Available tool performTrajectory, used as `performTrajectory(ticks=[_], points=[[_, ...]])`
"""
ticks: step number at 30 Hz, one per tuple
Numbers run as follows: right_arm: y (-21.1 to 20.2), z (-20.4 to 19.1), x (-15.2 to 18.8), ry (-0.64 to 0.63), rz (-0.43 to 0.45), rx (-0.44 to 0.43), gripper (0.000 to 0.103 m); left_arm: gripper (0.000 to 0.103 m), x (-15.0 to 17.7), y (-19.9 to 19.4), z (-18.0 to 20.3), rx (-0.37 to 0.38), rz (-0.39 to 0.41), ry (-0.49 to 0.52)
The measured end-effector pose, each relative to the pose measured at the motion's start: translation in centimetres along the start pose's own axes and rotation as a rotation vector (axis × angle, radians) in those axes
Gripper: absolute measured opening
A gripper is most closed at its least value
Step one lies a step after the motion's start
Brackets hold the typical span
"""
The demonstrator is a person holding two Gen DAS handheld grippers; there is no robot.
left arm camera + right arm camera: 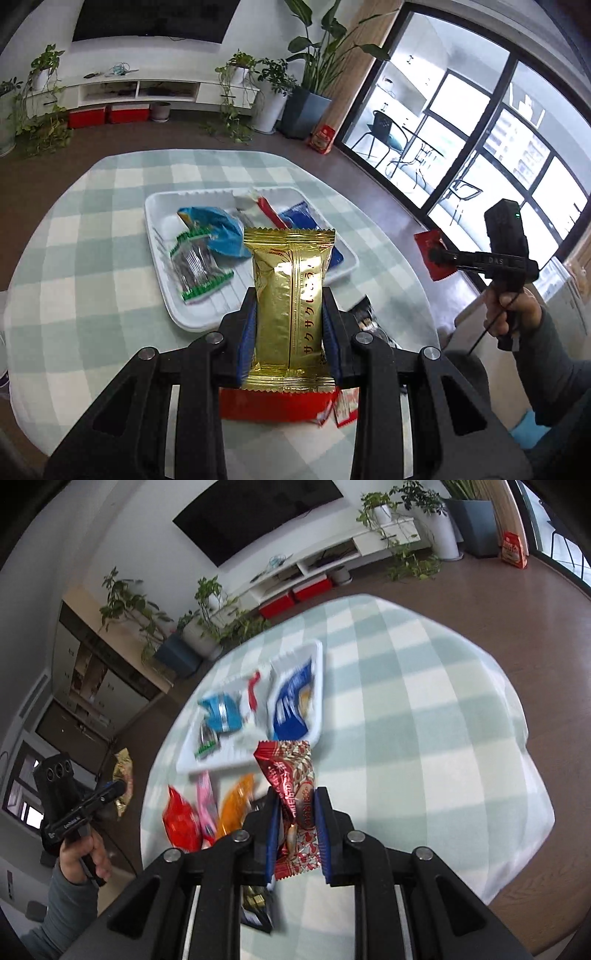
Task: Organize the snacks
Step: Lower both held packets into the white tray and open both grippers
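My left gripper (pixel 290 314) is shut on a gold snack packet (pixel 290 295), held upright above the near edge of the white tray (pixel 159 218). The tray holds a blue bag (pixel 218 230), a green-edged clear packet (pixel 195 266), a red-and-white stick (pixel 264 210) and a dark blue packet (pixel 301 218). My right gripper (pixel 295 808) is shut on a red patterned snack packet (pixel 291 779), held above the table near the tray's (pixel 319 686) front corner. The right gripper also shows in the left wrist view (pixel 439 258), off the table's right side.
Loose on the checked tablecloth (pixel 406 720) lie a red packet (pixel 181 823), a pink packet (pixel 207 805) and an orange packet (pixel 236 805), and a dark packet (pixel 255 908) sits under my right gripper. A red wrapper (pixel 273 406) lies beneath my left gripper.
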State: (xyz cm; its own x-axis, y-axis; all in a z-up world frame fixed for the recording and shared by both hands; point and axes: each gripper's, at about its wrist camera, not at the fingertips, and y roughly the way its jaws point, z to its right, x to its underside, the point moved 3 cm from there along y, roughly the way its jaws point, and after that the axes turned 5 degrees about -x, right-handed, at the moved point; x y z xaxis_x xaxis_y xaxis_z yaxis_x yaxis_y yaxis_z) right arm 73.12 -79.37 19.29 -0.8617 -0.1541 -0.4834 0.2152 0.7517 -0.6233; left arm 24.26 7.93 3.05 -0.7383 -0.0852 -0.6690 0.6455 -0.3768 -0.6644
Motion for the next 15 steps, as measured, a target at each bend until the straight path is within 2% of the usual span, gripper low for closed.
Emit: performTrajectory(ticks=[4, 7, 11, 15], points=[[1.1, -2.9, -4.1, -0.038, 0.051, -0.031, 0.02, 0.029, -3.2, 1.8, -0.4, -0.035, -0.003, 0.001], [3.1, -4.7, -6.3, -0.071, 0.05, -0.041, 0.02, 0.029, -4.6, 3.8, -0.9, -0.055, -0.019, -0.004], [7.3, -6.3, -7.8, -0.1, 0.015, -0.037, 0.02, 0.029, -4.9, 6.9, -1.3, -0.074, -0.04, -0.022], [11.4, -5.9, -8.0, -0.082, -0.03, -0.015, 0.02, 0.029, -3.9, 10.0, -1.7, -0.113, -0.081, -0.001]])
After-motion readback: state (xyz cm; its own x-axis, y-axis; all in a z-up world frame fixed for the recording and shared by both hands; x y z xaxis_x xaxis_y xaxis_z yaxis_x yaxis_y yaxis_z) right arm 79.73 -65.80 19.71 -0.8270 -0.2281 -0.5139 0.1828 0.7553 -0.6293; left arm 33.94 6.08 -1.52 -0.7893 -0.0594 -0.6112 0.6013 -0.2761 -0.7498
